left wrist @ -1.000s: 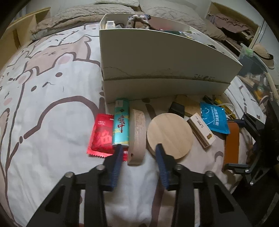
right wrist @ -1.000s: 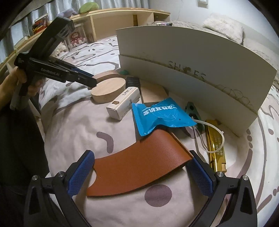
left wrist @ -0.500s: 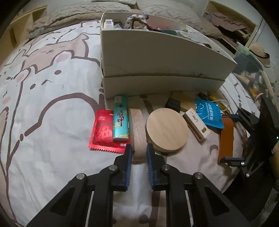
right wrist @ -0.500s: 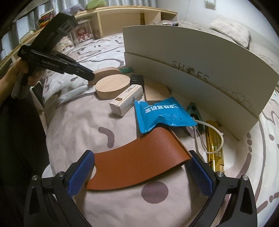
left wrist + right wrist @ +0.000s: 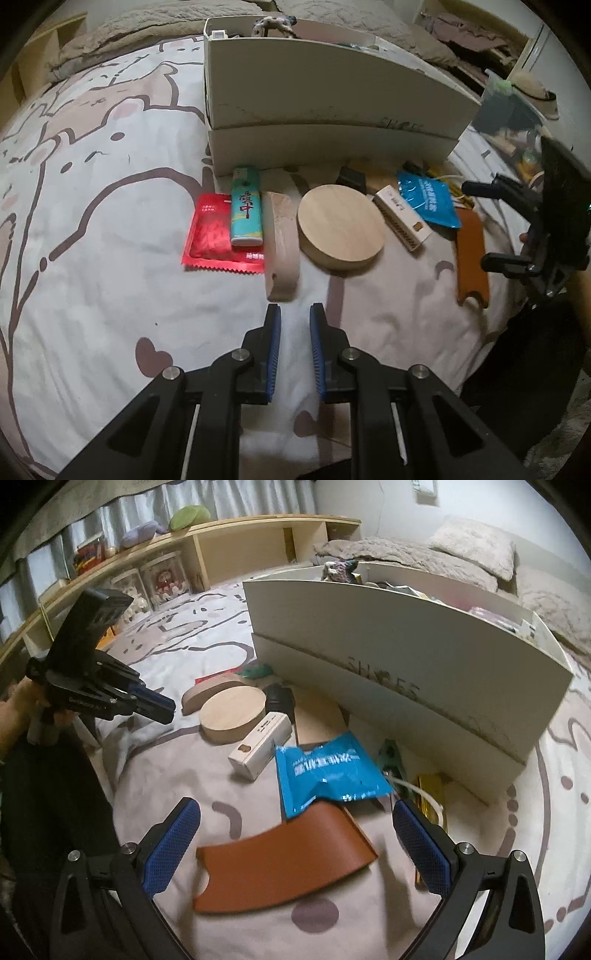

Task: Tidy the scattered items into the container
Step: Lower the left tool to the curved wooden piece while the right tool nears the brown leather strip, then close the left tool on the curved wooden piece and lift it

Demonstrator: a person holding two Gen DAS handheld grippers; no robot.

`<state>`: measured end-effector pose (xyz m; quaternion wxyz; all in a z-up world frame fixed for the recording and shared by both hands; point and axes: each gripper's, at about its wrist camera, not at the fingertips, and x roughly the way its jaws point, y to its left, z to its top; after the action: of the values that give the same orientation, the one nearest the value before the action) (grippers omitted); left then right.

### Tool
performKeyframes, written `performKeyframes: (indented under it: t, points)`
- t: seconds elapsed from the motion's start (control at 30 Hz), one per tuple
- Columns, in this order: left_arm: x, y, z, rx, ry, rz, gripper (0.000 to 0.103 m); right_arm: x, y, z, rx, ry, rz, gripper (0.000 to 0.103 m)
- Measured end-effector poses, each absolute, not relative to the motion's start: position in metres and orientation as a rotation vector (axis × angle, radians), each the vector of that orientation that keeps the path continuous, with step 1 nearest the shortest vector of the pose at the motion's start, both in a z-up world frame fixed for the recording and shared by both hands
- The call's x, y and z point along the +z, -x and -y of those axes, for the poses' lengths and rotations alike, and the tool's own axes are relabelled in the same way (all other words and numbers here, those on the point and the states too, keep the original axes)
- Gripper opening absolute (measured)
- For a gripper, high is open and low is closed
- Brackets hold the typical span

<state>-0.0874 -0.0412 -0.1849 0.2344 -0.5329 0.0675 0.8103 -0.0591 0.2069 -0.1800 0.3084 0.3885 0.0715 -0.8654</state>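
Left tongs have closed empty above the cartoon-print bedspread; right tongs gape wide.

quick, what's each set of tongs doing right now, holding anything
Left tongs: closed as far as they go, nothing between the pads, just short of the wooden block.
Right tongs: wide open, empty, astride the brown leather piece.

The white box hides most of its contents behind its front wall. The blue pouch covers part of the brown leather piece. The gold item is partly hidden. Pouch print is illegible.
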Motion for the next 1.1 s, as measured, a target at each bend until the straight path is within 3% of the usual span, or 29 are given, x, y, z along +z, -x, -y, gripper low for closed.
performKeyframes:
  t: [0.1,0.2,0.23,0.53,0.73,1.1]
  points:
    - [-0.186,0.09,0.042,2.246,1.458,-0.188,0.018,-0.183,0.059,-0.203,-2.274,-1.035,-0.2,0.103]
    - [-0.185,0.089,0.042,2.268,1.44,-0.187,0.044,-0.186,0.057,-0.202,-2.242,-1.053,-0.2,0.103]
    - [-0.184,0.089,0.04,2.273,1.43,-0.193,0.046,-0.186,0.055,-0.202,-2.235,-1.054,-0.205,0.103]
    - [-0.193,0.097,0.027,2.281,1.427,-0.219,0.045,-0.184,0.034,-0.204,-2.158,-1.068,-0.275,0.103]
    - [-0.192,0.1,0.031,2.288,1.437,-0.201,0.02,-0.186,0.021,-0.2,-2.118,-1.06,-0.386,0.103]
    - [-0.187,0.09,0.044,2.23,1.473,-0.167,0.02,-0.18,0.011,-0.179,-2.295,-0.936,-0.484,0.103]
